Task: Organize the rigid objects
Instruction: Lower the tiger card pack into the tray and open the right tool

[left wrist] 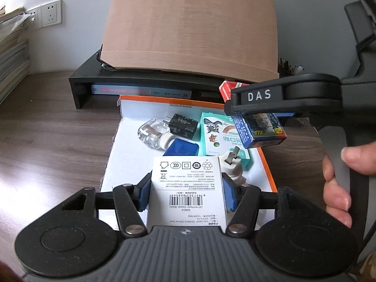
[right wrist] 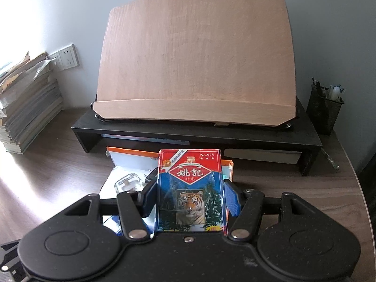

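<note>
Though pinched squarely across its sides by the blue pads of the left claw (left wrist: 186,191), could yet slide out: smooth white cardboard box with a barcode label (left wrist: 185,178), hanging at the bottom centre of the left wrist view over the near end of a shallow white cardboard tray with an orange rim (left wrist: 131,145).

Just beyond it, crowding the tray: white plug-in device with metal prongs (left wrist: 231,164), flat blue plastic piece (left wrist: 182,149), teal-and-white carton with a cartoon print (left wrist: 218,138). Risks coming down on the prongs and resting tilted if lowered straight. Little bare floor left, except along the tray's left side.

Further in, towards mid-frame: clear glass bottle with a white screw neck (left wrist: 152,132), lying on its side against a black plug adapter (left wrist: 182,125). Likely to roll if nudged by a box pushed in.

At the right of that frame: right claw (right wrist: 190,197), closed on a blue playing-card pack with a tiger picture (left wrist: 263,129), held about over the tray's right rim, with a person's hand (left wrist: 338,183) on the handle. Two claws close together over one crowded tray, so may knock into each other. Let go from there, may tip outward onto the brown wood-grain tabletop (left wrist: 58,129).

Farthest back, towards the top: black riser shelf (left wrist: 94,82) and tilted pale wooden board (left wrist: 188,28). Unlikely to be struck.
</note>
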`<state>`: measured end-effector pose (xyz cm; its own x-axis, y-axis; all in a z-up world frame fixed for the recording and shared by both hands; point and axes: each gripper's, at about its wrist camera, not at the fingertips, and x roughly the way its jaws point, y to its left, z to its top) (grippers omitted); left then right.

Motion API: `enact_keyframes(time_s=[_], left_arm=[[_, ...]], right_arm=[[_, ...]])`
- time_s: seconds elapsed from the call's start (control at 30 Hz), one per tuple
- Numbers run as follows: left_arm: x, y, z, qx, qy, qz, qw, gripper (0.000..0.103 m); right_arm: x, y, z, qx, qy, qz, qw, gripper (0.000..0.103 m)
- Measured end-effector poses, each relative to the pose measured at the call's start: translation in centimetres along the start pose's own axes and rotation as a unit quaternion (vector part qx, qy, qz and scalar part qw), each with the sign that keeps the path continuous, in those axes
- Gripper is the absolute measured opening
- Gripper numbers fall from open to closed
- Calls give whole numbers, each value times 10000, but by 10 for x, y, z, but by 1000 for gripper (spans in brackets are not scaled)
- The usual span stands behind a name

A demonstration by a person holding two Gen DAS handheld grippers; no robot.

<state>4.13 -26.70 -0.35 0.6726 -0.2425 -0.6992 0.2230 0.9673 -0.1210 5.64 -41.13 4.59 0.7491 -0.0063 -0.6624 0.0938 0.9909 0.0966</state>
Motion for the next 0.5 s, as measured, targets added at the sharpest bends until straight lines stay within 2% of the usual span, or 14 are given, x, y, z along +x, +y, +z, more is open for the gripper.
enact_keyframes(time_s=[0.5], left_arm=[[5,-2,0,16,72,29,10000,60]], right_arm=[[17,1,4,-135,155,31,9998,71]])
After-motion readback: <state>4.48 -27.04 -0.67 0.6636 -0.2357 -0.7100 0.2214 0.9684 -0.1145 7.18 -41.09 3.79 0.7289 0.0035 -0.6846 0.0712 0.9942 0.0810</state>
